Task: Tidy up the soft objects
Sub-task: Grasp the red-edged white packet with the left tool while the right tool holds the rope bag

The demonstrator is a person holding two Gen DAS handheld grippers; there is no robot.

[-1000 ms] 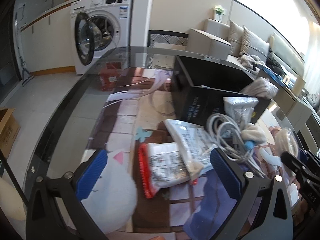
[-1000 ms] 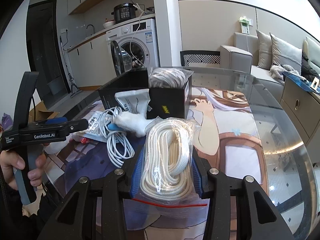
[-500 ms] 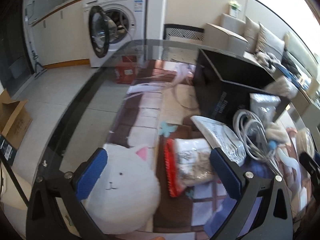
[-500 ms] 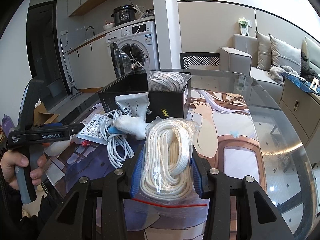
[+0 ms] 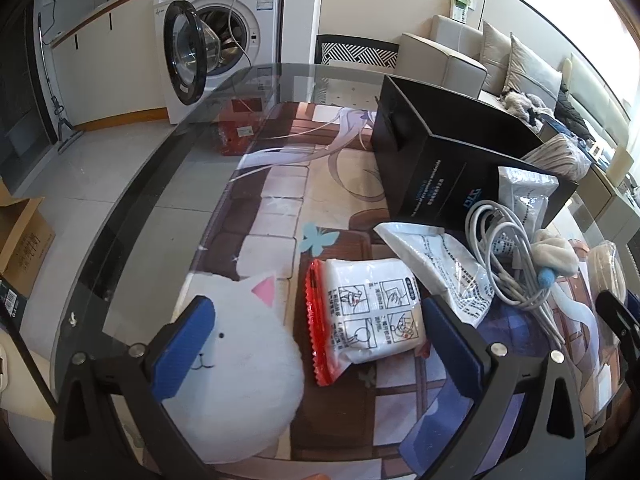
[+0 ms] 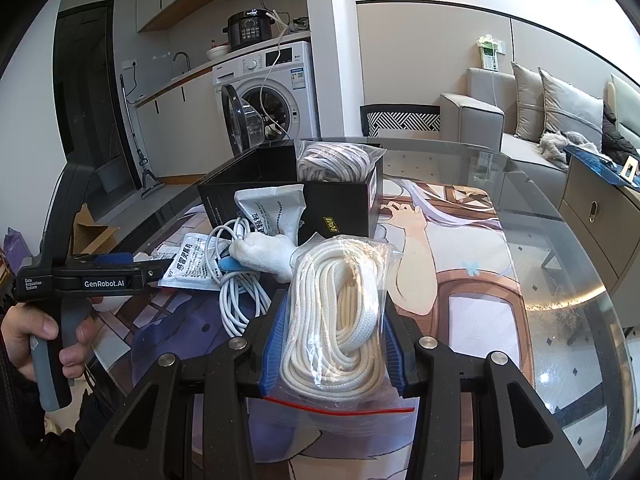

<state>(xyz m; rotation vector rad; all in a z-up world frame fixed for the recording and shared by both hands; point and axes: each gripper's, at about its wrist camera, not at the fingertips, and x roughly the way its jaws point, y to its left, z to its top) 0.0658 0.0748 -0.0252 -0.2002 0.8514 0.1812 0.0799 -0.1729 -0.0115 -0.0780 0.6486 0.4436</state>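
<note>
My right gripper (image 6: 332, 340) is shut on a clear zip bag of white rope (image 6: 336, 312), held just above the table. In the left wrist view my left gripper (image 5: 320, 340) stands open and wide over a white cat plush (image 5: 244, 380) and a red-edged tissue pack (image 5: 372, 312); its pads press on neither. Behind them stands an open black box (image 5: 452, 160), which in the right wrist view holds a bag of grey rope (image 6: 332, 160). A foil pouch (image 5: 436, 264), a coiled white cable (image 5: 508, 256) and a white sock (image 5: 556, 256) lie before the box.
A hand (image 6: 36, 328) holds the left gripper (image 6: 100, 276) at the left of the right wrist view. The glass table edge (image 5: 132, 216) curves along the left. A washing machine (image 5: 224, 40) with its door open and a sofa (image 6: 520, 128) stand beyond.
The left wrist view has swung a little, so the cat plush and the tissue pack show more fully between its fingers. The right gripper and its rope bag have not moved.
</note>
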